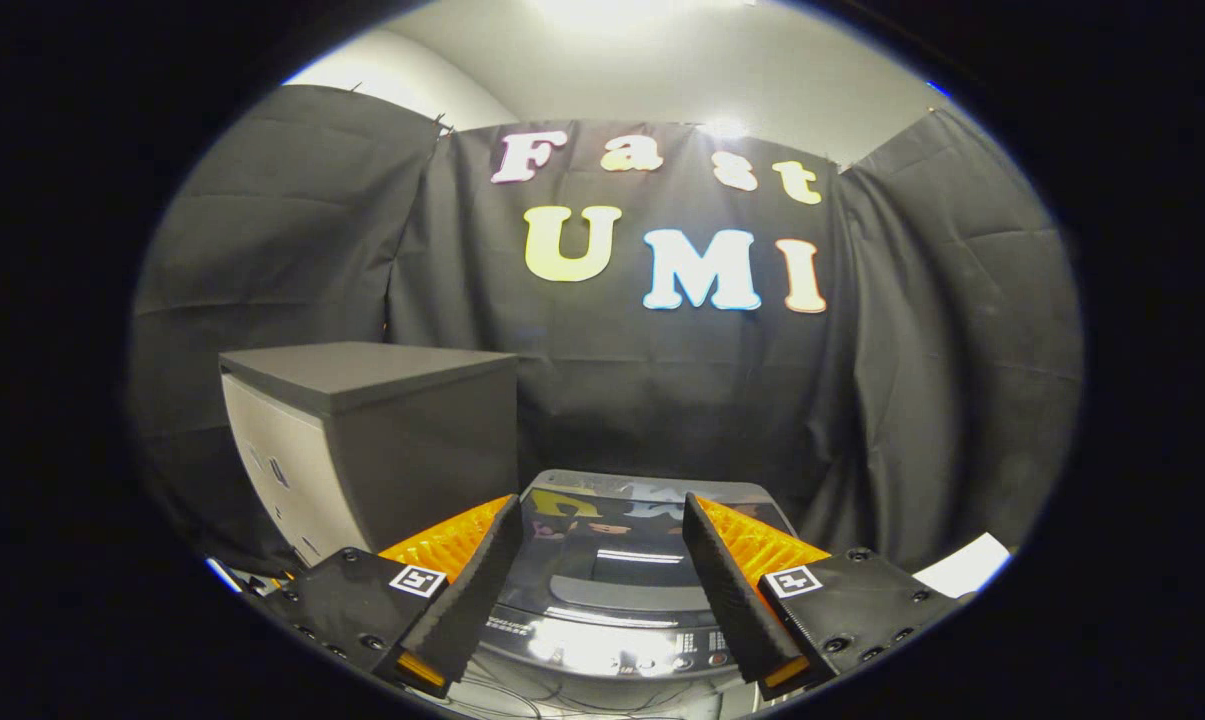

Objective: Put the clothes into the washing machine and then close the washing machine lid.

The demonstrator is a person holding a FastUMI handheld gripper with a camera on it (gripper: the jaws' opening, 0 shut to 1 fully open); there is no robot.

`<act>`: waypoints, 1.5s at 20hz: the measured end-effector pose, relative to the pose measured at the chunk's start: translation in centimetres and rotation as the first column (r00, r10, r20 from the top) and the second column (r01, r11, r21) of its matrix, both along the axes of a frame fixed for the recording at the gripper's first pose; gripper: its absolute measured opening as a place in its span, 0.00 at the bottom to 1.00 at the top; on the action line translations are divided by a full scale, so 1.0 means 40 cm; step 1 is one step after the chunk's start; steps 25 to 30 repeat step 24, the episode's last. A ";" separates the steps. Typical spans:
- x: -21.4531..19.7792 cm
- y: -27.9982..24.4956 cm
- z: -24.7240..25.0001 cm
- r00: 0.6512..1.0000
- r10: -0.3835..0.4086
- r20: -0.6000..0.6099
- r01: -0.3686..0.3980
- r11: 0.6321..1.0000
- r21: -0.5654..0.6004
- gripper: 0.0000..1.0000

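The washing machine (612,590) stands low, just ahead of and between my fingers. Its dark glossy lid (617,545) lies down flat and mirrors the wall. A control panel with buttons (662,655) runs along its near edge. My gripper (600,540) hovers above the machine's front, its fingers spread wide with nothing between them. I see no clothes.
A grey cabinet with a dark top (372,440) stands to the left of the machine, taller than it. Black cloth walls (662,400) close the booth behind and at both sides. Something white (962,570) lies beyond the right finger. Cables (502,695) run below the machine's front.
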State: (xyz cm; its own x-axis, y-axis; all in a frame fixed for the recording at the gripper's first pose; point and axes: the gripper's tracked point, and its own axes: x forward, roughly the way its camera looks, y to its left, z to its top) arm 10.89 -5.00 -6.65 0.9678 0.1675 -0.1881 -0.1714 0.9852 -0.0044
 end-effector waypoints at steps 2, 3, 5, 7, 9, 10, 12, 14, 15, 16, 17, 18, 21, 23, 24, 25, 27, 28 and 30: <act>-0.080 0.011 0.028 1.000 -0.025 0.017 0.025 1.000 0.010 1.00; -0.111 0.011 0.045 0.999 -0.036 0.024 0.036 0.999 0.006 1.00; -0.170 0.019 0.070 0.998 -0.046 0.033 0.045 0.999 0.013 1.00; -0.217 0.023 0.106 0.997 -0.050 0.054 0.049 0.999 0.024 0.99; -0.251 0.029 0.130 0.996 -0.055 0.073 0.054 0.998 0.026 1.00; -0.263 0.027 0.143 0.995 -0.061 0.081 0.059 0.998 0.028 1.00; -0.289 0.033 0.165 0.993 -0.066 0.099 0.064 0.998 0.029 1.00; -0.306 0.038 0.172 0.993 -0.065 0.097 0.062 0.997 0.040 1.00; -0.315 0.039 0.176 0.993 -0.068 0.097 0.064 0.997 0.043 1.00; -0.322 0.030 0.185 0.992 -0.077 0.102 0.073 0.996 0.044 1.00; -0.326 0.026 0.192 0.991 -0.081 0.106 0.076 0.996 0.045 1.00; -0.327 0.026 0.193 0.991 -0.083 0.103 0.079 0.996 0.043 1.00; -0.335 0.012 0.206 0.990 -0.089 0.114 0.085 0.996 0.038 0.99; -0.341 0.006 0.213 0.988 -0.091 0.123 0.087 0.996 0.031 0.99; -0.340 0.005 0.211 0.988 -0.087 0.124 0.085 0.996 0.025 0.99; -0.340 0.005 0.211 0.988 -0.087 0.124 0.085 0.996 0.025 0.99; -0.340 0.005 0.211 0.988 -0.087 0.124 0.085 0.996 0.025 0.99; -0.340 0.005 0.211 0.988 -0.087 0.124 0.085 0.996 0.025 0.99; -0.340 0.005 0.211 0.988 -0.087 0.124 0.085 0.996 0.025 0.99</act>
